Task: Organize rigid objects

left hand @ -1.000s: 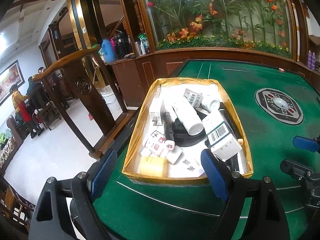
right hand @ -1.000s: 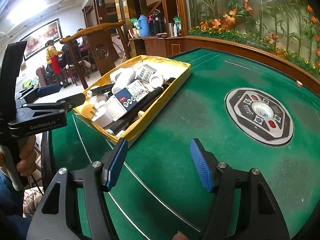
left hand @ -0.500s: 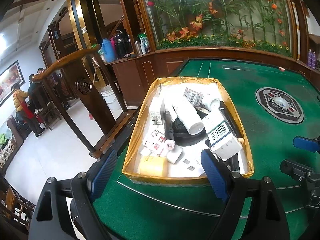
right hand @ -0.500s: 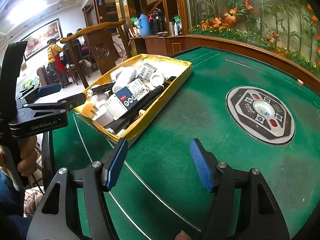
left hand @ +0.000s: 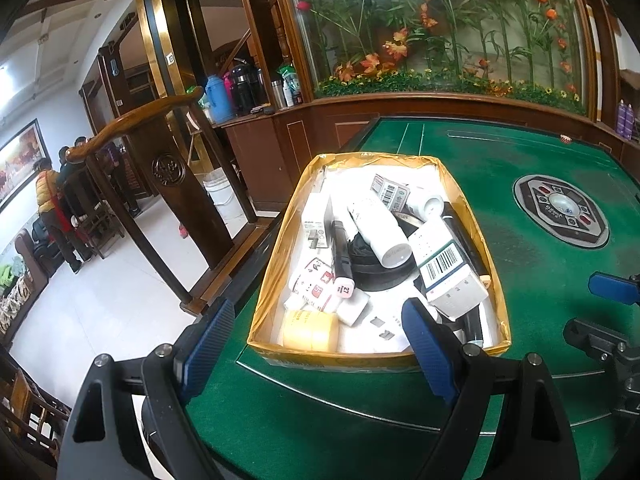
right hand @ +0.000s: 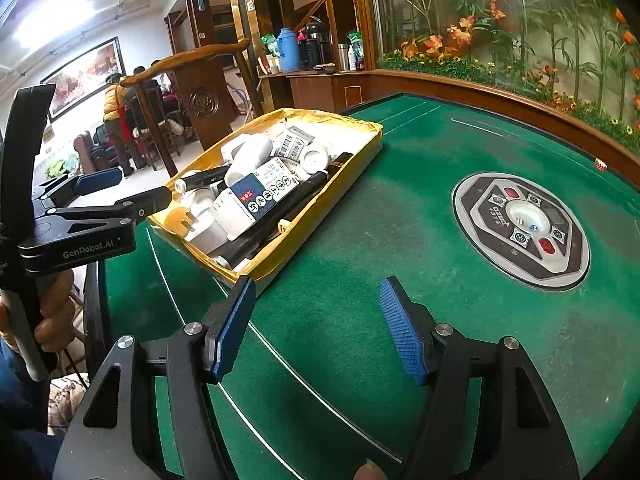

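A shallow yellow box point(left hand: 276, 268) sits on the green table, holding several items: a white bottle point(left hand: 378, 226), a barcoded carton point(left hand: 448, 276), a black marker point(left hand: 340, 250), a yellow tape roll point(left hand: 310, 330). The box point(right hand: 320, 220) also shows at left in the right wrist view. My left gripper point(left hand: 316, 346) is open and empty, just short of the box's near edge. My right gripper point(right hand: 316, 328) is open and empty over bare felt, right of the box.
A round control panel point(right hand: 520, 226) is set in the table's middle. The table edge point(left hand: 240, 292) drops to the floor at left, beside a wooden chair point(left hand: 160, 168). A wooden rail and flower display point(right hand: 520, 40) border the far side.
Almost nothing has changed. Both grippers stay open and nearly still; the right wrist view has shifted slightly.
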{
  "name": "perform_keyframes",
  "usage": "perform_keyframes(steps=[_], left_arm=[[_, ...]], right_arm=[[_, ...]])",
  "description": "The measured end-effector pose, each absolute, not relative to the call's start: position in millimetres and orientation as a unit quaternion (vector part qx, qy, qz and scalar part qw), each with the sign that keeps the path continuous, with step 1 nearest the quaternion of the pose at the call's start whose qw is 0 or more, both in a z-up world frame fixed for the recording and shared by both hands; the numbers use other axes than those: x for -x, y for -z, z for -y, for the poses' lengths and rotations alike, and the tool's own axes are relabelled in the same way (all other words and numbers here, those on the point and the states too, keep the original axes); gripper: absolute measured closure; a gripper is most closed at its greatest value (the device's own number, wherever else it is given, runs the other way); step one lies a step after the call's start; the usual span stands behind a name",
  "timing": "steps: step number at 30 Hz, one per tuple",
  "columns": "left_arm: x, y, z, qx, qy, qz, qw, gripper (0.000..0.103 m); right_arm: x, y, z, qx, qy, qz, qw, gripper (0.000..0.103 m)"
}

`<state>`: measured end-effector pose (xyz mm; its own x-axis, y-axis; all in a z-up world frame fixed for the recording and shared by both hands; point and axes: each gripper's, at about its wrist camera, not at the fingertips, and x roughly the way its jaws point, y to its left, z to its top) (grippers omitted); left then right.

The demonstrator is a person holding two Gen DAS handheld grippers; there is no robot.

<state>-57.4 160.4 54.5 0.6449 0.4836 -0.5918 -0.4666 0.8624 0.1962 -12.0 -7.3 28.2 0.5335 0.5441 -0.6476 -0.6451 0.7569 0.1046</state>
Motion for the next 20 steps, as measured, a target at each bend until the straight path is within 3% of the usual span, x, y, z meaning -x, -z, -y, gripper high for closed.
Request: perform_keyframes(steps=[20], left_arm=[[60.9, -54.4, -155.1, -0.039, -0.275, -0.321, 0.906, 0.017]], right_arm=[[11.8, -27.3, 6.8, 0.073, -0.340, -0.342, 0.873, 0.037]])
